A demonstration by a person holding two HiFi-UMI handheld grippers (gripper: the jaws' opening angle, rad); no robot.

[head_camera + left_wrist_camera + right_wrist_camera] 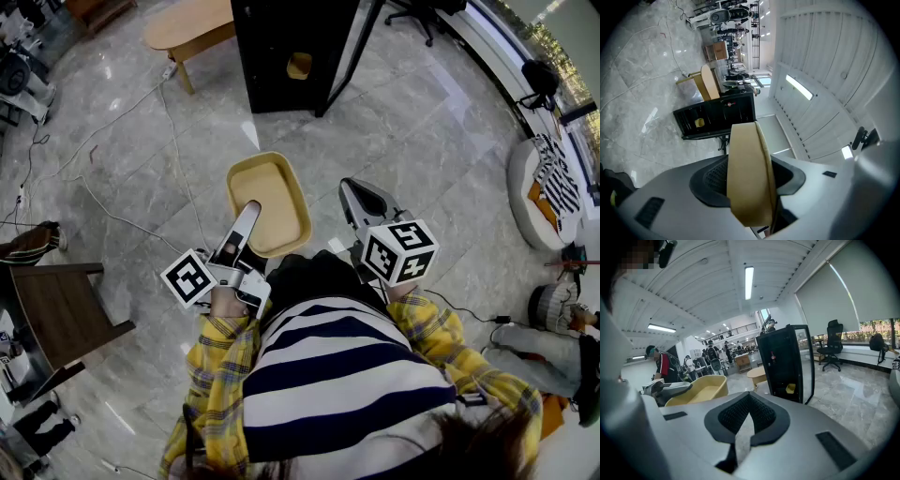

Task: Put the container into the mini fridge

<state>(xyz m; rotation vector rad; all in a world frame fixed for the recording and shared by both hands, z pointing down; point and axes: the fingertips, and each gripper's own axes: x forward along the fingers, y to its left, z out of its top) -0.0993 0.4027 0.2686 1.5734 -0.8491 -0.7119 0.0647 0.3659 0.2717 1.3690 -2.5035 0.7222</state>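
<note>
**Item:** container (269, 202), tan, shallow, oblong.

**Location:** it was carried in the air above the floor (422, 122), just in front of the person and well apart from the fridge (281, 47).

**Held by:** the left claw (247, 214) was clamped on the near-left rim, with the wall between its pads.

**Right claw** (354, 192): its jaws were drawn together with nothing between them. It sat beside the container's right side, not touching it.

**Bearing:** the fridge stood straight ahead of the container's far end. Its door (349, 52) was swung open to the right, and a small yellow item (299, 66) sat inside.

**Long axis:** it pointed roughly at the opening.

**Judgement:** the left claw alone bore the load, so the move called for a forward carry, narrow end first.
</note>
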